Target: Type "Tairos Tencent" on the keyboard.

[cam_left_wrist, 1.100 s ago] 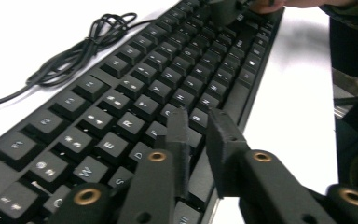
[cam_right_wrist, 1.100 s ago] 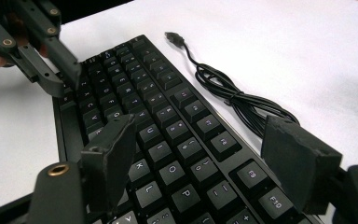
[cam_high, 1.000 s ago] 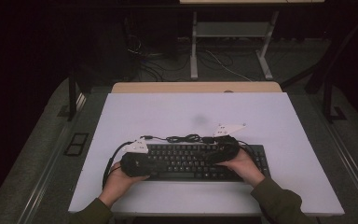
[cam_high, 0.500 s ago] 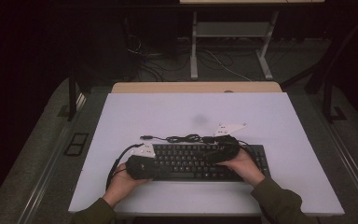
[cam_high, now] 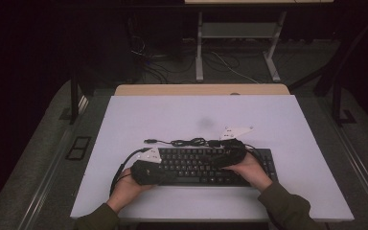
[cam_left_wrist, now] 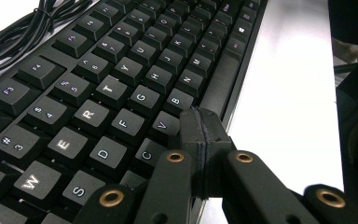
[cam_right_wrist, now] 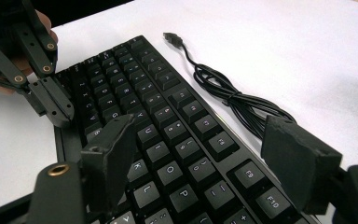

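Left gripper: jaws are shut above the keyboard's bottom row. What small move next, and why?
Probably ease the left gripper straight down. Its shut tip hangs over the keyboard near the V and B keys and the space bar, so a short press would strike a key. The right gripper stands open over the right-hand keys; keep it there.

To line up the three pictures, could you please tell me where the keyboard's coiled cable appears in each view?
High view: the cable lies on the table just behind the keyboard, middle of the picture.
Left gripper view: the cable is in the top left corner, beside the function keys.
Right gripper view: the cable runs from upper middle towards the right.
Shared landmark: the keyboard's back edge.
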A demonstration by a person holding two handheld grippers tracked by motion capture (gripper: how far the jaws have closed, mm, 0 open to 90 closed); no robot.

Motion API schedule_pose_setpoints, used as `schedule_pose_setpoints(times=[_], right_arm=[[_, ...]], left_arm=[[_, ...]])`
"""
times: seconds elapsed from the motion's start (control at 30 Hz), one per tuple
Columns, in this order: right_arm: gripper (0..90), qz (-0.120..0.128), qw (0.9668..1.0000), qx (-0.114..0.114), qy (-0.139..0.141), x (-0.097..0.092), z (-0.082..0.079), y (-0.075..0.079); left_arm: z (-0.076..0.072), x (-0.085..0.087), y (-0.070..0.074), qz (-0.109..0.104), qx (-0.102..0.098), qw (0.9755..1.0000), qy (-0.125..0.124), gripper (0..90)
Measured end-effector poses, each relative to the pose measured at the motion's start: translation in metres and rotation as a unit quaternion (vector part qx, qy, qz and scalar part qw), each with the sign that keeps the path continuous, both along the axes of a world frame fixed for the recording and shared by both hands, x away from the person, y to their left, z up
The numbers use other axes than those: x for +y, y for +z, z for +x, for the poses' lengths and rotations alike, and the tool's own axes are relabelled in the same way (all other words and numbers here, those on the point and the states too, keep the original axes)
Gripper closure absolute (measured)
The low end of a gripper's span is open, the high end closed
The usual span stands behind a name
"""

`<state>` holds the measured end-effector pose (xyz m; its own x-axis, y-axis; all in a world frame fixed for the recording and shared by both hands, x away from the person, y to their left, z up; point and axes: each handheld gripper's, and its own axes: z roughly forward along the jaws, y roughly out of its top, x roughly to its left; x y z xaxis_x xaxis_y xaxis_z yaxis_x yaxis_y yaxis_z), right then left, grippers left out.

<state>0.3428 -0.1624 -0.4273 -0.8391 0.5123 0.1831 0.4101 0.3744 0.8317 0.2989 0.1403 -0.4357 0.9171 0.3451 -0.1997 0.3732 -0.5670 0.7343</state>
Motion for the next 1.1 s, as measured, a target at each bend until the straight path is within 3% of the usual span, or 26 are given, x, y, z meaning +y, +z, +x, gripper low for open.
schedule_pose_setpoints(times=[0.63, 0.97, 1.1], right_arm=[[25.9, 0.000, 1.0000, 0.000, 0.000, 0.0001, 0.0001, 0.0000], [25.9, 0.000, 1.0000, 0.000, -0.001, -0.0003, 0.0000, 0.0007], [25.9, 0.001, 1.0000, 0.001, -0.001, -0.0002, -0.0002, 0.0007]], left_arm=[[0.0004, -0.0010, -0.0006, 0.006, 0.001, 1.0000, 0.000, 89.5], [0.0013, 0.0023, 0.0050, -0.017, -0.006, 0.9998, 0.008, 88.9], [0.0026, 0.0035, 0.0065, -0.023, -0.011, 0.9995, 0.018, 83.0]])
